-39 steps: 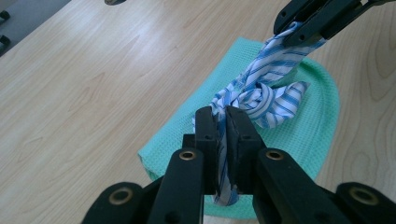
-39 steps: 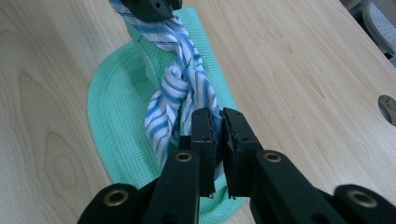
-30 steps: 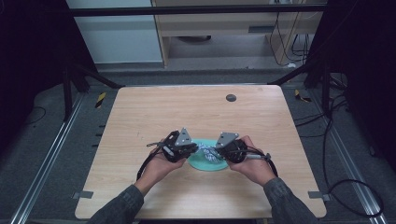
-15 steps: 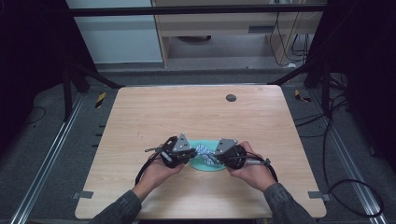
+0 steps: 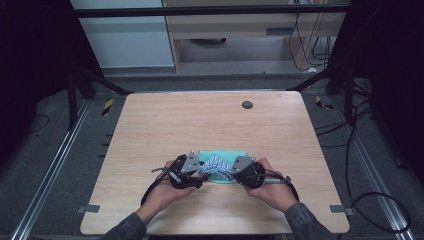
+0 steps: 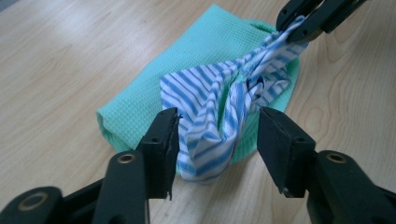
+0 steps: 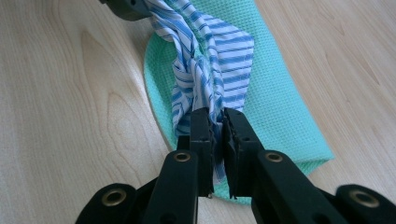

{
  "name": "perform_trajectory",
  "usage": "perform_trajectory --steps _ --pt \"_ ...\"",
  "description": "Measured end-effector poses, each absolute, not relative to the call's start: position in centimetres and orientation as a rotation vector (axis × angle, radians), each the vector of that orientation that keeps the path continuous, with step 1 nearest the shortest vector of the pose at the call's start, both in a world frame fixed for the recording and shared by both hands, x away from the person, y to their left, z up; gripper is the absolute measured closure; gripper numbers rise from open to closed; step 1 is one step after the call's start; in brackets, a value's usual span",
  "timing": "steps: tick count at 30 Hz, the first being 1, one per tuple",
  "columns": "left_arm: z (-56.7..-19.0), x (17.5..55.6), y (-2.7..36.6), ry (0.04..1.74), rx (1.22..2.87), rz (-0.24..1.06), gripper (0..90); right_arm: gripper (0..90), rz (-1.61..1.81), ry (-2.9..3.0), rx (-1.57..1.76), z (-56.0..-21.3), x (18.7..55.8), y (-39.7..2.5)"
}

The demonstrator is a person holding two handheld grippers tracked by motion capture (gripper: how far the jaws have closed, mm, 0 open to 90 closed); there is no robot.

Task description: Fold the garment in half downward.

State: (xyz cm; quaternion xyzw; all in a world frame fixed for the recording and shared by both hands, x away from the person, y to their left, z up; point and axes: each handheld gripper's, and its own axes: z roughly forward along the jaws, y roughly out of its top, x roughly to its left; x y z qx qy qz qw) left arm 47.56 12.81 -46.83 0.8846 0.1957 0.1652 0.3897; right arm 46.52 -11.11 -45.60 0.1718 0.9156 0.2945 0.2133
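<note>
A: Lying flat near the front edge of the wooden table (image 5: 210, 125): green waffle-weave cloth (image 5: 227, 156), folded, between the two hands.

B: Resting on top of it: blue-and-white striped cloth (image 5: 216, 164), bunched and twisted, with one end lifted toward each side.

A: Left gripper (image 6: 218, 126), in its own view: jaws set wide apart, one on each side of the near end of the striped cloth (image 6: 210, 107). Left jaw touching or just beside the fabric; right jaw clear of it. No pinch made.

B: Right gripper (image 7: 218, 122), in its own view: jaws drawn narrow, pinching a twisted end of the striped cloth (image 7: 201, 70). Fabric pulled up from the green cloth (image 7: 275, 93) into a taut ridge running away from the jaws.

A: Same right gripper (image 6: 303, 18) seen at upper right in the left gripper view, clamped on the far end of the stripes, above the edge of the green cloth (image 6: 154, 79).

B: Dark jaw tip of the left gripper (image 7: 126, 7) at the top edge of the right gripper view, just beside the other end of the stripes.

A: High view: left gripper (image 5: 200, 172) and right gripper (image 5: 231, 172) facing each other across the cloths, each held in a hand, grey three-cornered plates uppermost, cables trailing back toward the forearms.

B: Elsewhere on the table: small dark round disc (image 5: 247, 105), well apart, near the far edge.
</note>
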Motion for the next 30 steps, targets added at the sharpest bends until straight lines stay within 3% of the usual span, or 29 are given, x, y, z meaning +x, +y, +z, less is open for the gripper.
perform_trajectory --steps 5,12,13,14,18,19,22,30 --pt "-47.3 47.2 13.0 0.498 2.253 0.419 53.7 79.4 0.826 2.550 0.489 -46.1 46.1 -11.3" --pt "-47.9 46.6 13.4 0.502 2.242 0.423 63.0 65.7 0.841 2.548 0.535 -46.5 45.7 -11.5" --pt "-48.0 46.6 13.5 0.489 2.248 0.427 68.8 65.2 0.844 2.552 0.557 -46.7 45.6 -11.6" --pt "-48.1 46.5 13.5 0.488 2.254 0.427 69.0 65.1 0.841 2.551 0.560 -46.8 45.5 -11.6" --pt "-48.2 46.4 13.6 0.476 2.257 0.427 73.4 70.3 0.844 2.548 0.571 -46.9 45.4 -11.9" --pt "-48.3 46.3 13.5 0.471 2.262 0.433 75.7 77.0 0.855 2.547 0.565 -46.9 45.3 -12.0" --pt "-48.4 46.3 13.5 0.462 2.275 0.426 79.7 83.3 0.855 2.557 0.551 -47.0 45.2 -11.9" --pt "-49.2 45.6 13.7 0.416 2.335 0.409 85.5 86.4 0.816 2.610 0.475 -47.6 44.5 -11.8"
